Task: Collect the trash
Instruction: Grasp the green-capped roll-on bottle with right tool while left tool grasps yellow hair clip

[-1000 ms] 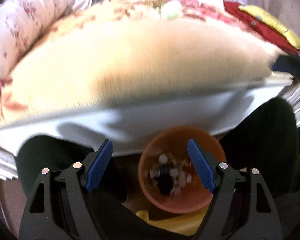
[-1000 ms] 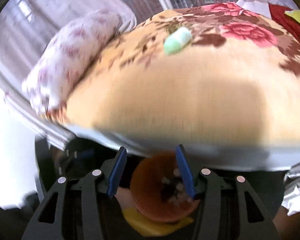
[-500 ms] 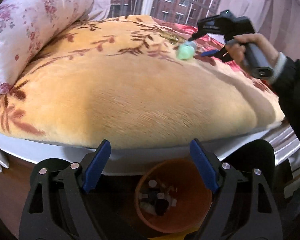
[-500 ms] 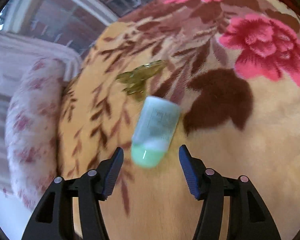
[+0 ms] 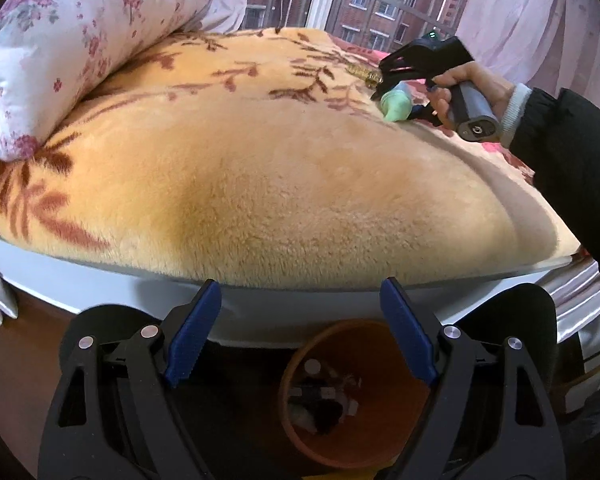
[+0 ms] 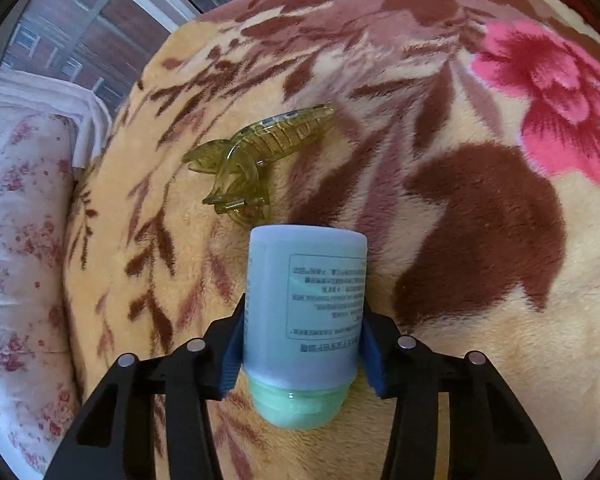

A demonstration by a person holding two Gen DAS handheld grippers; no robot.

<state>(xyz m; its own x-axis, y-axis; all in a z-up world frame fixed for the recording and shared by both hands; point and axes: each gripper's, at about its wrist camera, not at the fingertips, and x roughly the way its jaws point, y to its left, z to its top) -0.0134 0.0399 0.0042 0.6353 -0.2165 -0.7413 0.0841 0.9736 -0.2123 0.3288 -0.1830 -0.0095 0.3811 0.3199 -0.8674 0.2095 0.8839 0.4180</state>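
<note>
A pale blue bottle (image 6: 306, 320) with a green cap lies on the flowered blanket (image 6: 460, 360). My right gripper (image 6: 302, 344) has its blue pads against both sides of the bottle. In the left wrist view the same bottle (image 5: 397, 101) sits in that gripper far across the bed. My left gripper (image 5: 300, 334) is open and empty, held above an orange trash bin (image 5: 352, 396) on the floor by the bed edge. The bin holds several small scraps.
A yellow-green hair claw clip (image 6: 256, 160) lies on the blanket just beyond the bottle. A floral pillow (image 5: 72, 48) lies at the left of the bed. A window (image 5: 340, 0) is behind the bed. The white bed edge (image 5: 260, 300) runs above the bin.
My right gripper moved from over the bin across the bed to the bottle and closed on it. My left gripper stayed above the bin and tilted up.
</note>
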